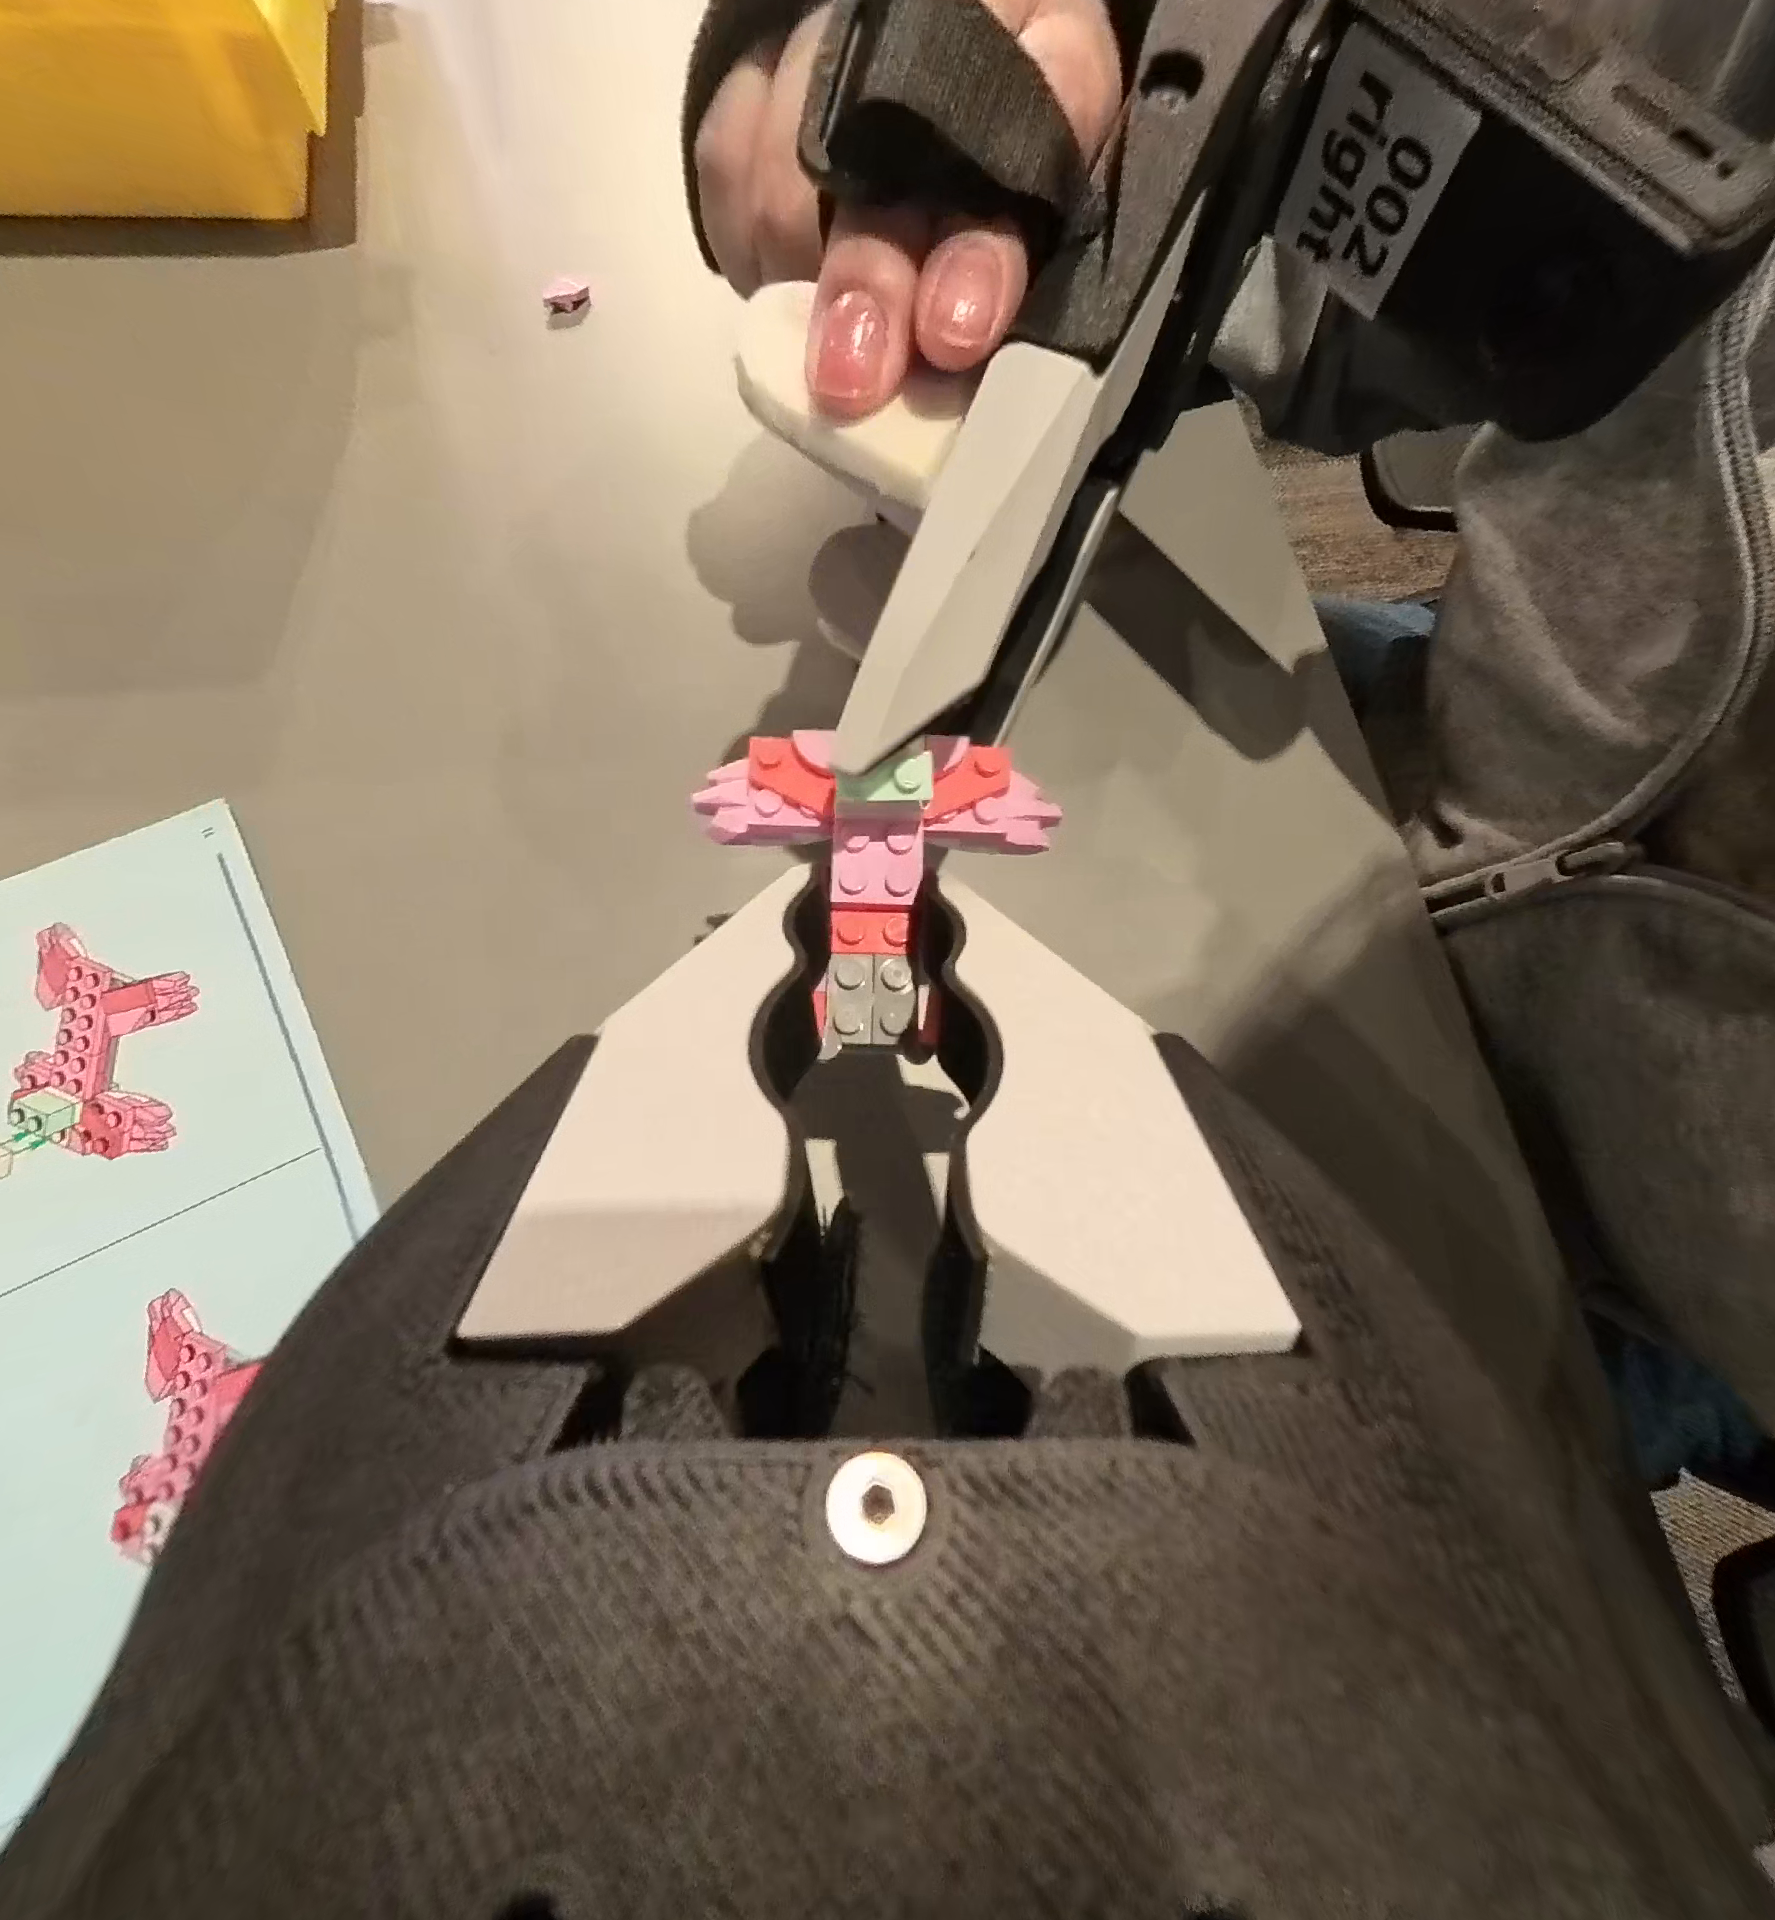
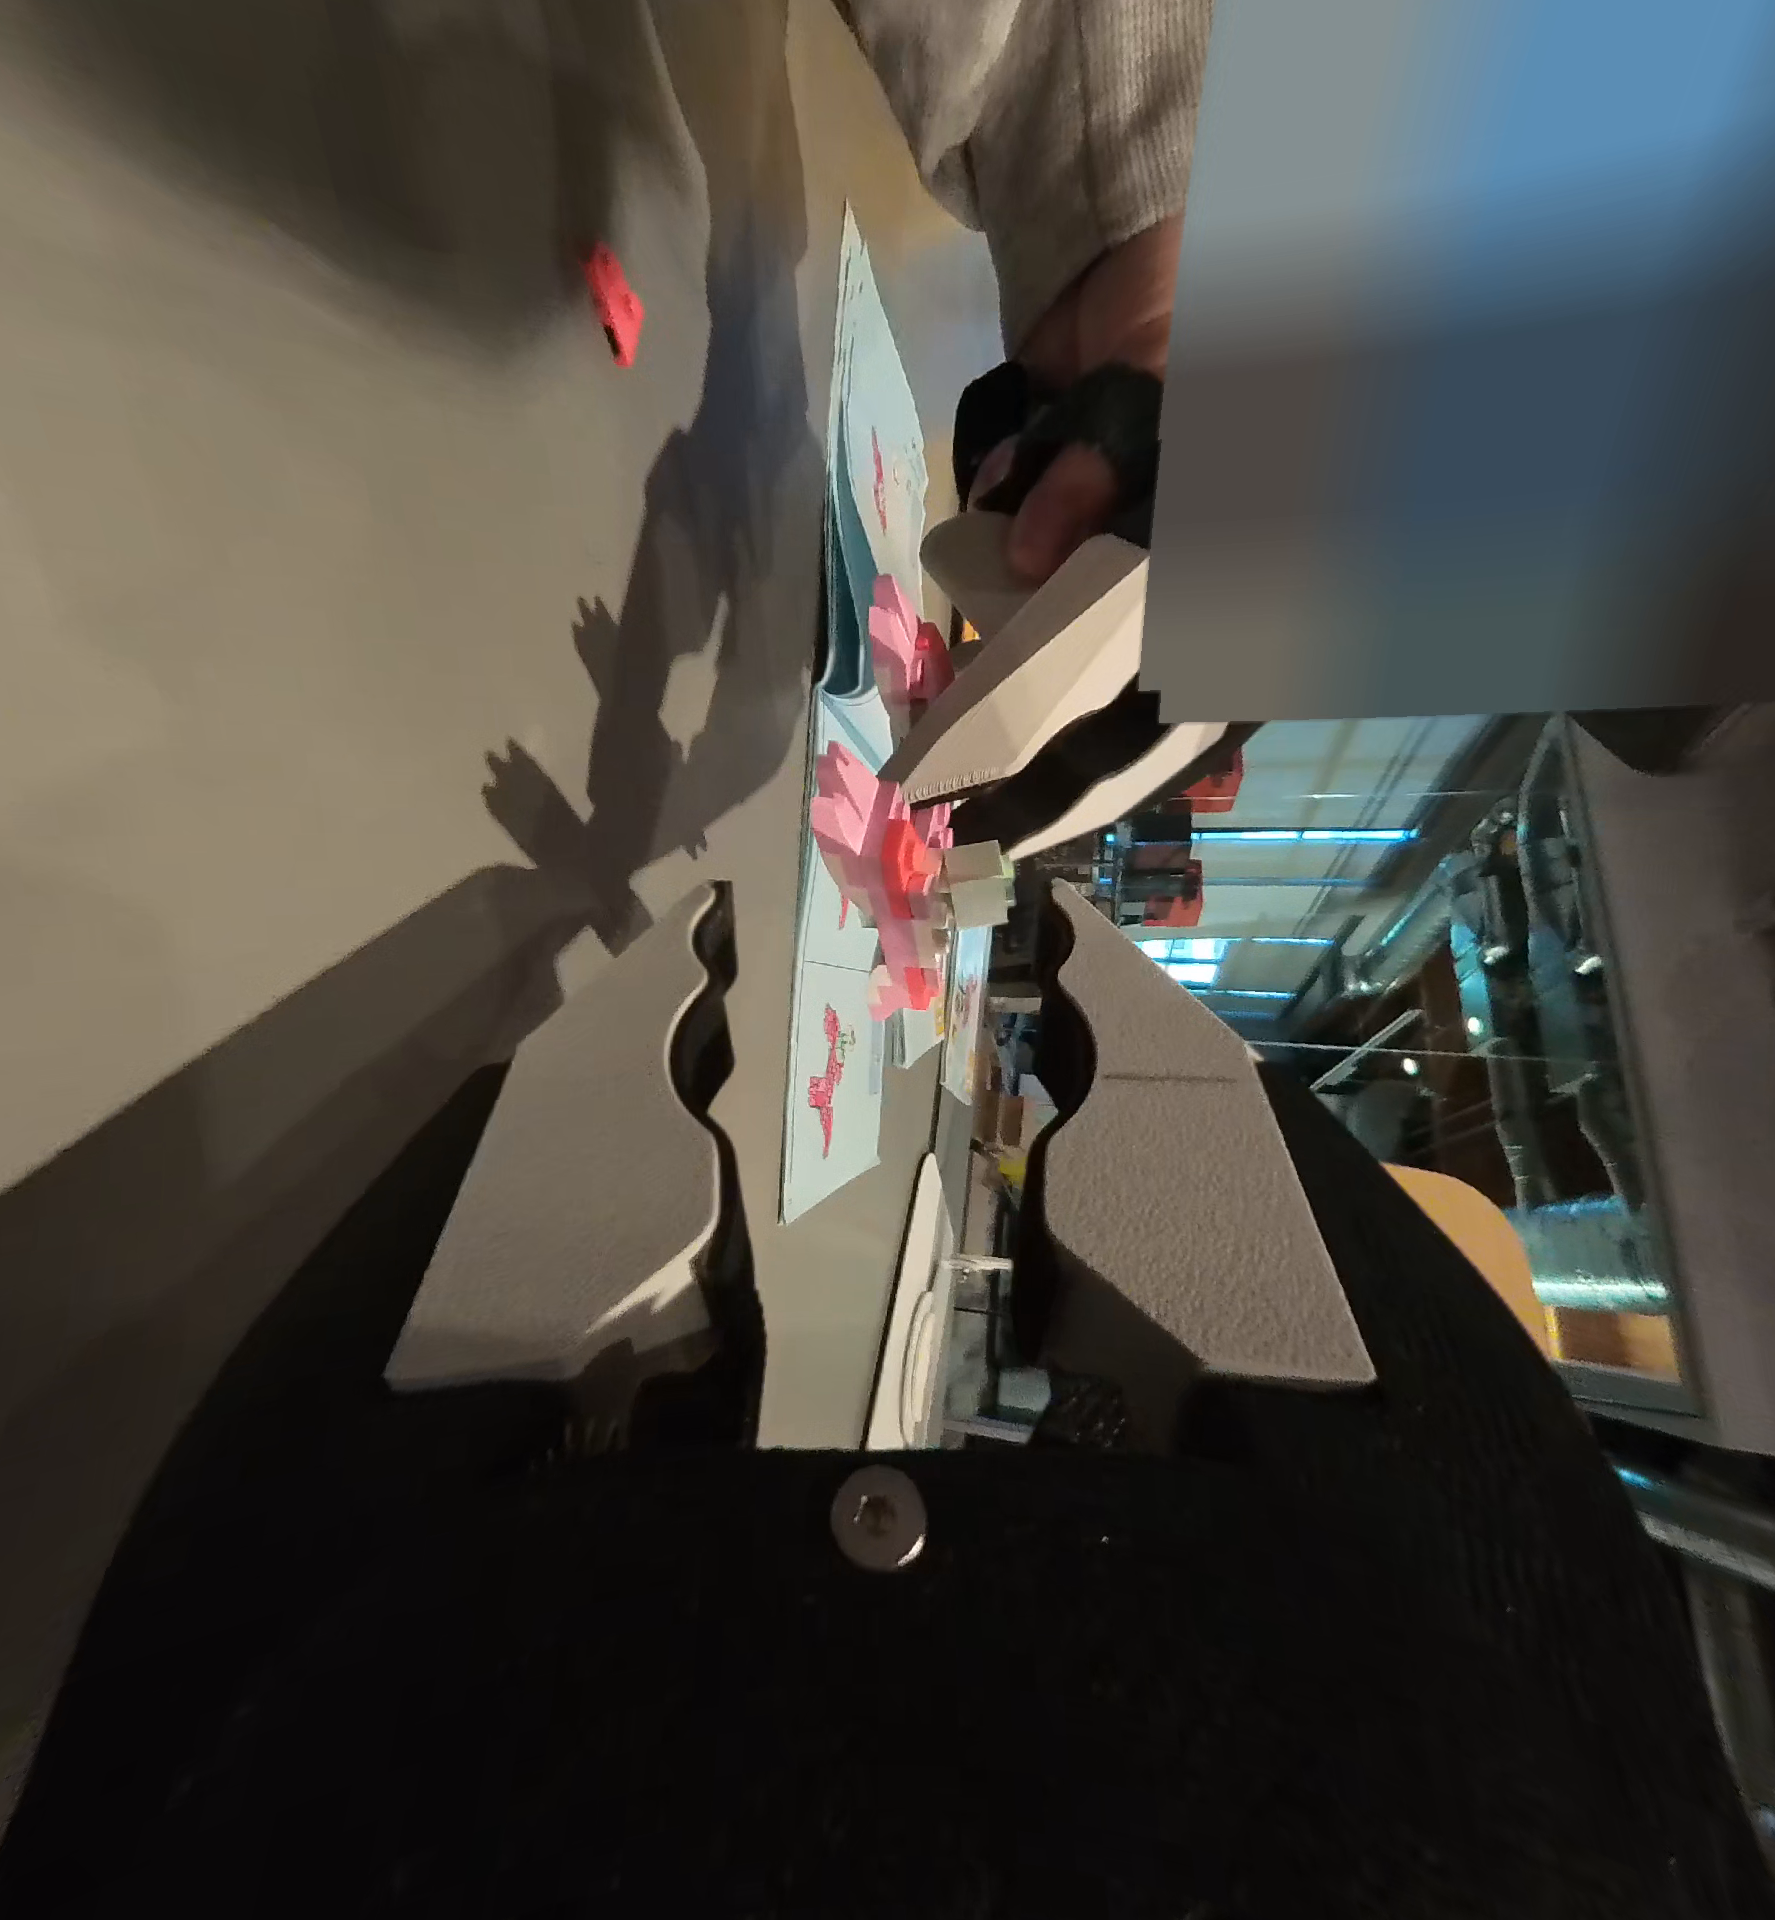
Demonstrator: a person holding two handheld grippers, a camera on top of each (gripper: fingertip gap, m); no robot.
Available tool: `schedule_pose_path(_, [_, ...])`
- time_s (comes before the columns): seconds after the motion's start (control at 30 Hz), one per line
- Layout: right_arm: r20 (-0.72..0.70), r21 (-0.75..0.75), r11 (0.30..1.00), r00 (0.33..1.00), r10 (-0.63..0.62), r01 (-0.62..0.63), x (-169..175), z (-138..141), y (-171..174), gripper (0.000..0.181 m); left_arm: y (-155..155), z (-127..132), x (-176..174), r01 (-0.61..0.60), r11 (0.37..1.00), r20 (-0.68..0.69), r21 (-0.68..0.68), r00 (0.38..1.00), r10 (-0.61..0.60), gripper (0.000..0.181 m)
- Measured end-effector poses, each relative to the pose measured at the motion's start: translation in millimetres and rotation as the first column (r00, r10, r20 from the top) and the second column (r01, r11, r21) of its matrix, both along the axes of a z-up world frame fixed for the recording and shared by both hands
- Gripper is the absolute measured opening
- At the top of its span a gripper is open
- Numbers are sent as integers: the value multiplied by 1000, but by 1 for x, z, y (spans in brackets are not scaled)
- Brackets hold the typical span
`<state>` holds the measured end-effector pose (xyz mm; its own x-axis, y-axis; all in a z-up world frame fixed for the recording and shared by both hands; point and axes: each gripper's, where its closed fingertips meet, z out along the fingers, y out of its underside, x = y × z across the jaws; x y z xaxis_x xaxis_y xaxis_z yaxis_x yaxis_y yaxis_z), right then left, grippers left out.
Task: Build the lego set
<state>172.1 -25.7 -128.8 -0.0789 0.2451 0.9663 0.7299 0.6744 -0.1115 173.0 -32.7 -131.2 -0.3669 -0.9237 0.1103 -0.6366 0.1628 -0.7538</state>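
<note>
Pink model (image 1: 870,862) mostly built, clamped in left claw (image 1: 875,935); right claw (image 2: 888,904) wide open, empty, beside its pale-green block (image 1: 885,802); loose pieces remain on surface (image 1: 239,540).

A lego model (image 1: 867,883) sits gripped between the fingers of the left tool (image 1: 878,977), held above the counter (image 1: 395,582). The right tool (image 1: 888,764) meets the model's far end from beyond it, its jaws standing apart in its own view. An instruction booklet (image 1: 124,1122) lies on the counter left of the model; a loose lego piece (image 1: 565,294) rests farther back, near a box (image 1: 124,104) at the counter's far left.
</note>
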Motion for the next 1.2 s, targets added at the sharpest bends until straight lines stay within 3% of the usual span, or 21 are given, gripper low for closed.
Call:
schedule_pose_path(0.13, [1,20,1000,1000,2,-2,-1,-1,1,52,-4,-3,1,15,1000,-9,-13,1000,-16,16])
schedule_pose_path(0.23, [-21,36,999,1000,10,-9,-1,4,-1,31,-6,-4,3,17,999,-10,-32,1000,-17,16])
schedule_pose_path(0.67, [1,-26,995,995,-100,100,5,2,7,28,0,-3,7,-41,990,-8,-134,999,40,16])
schedule_pose_path(0.87, [7,18,989,989,-149,148,6,2,12,28,5,-4,6,-66,987,-14,-144,998,65,17])
schedule_pose_path(1.2, [-88,-106,987,988,-127,118,7,0,15,29,7,-6,8,-77,970,-12,-229,997,77,17])
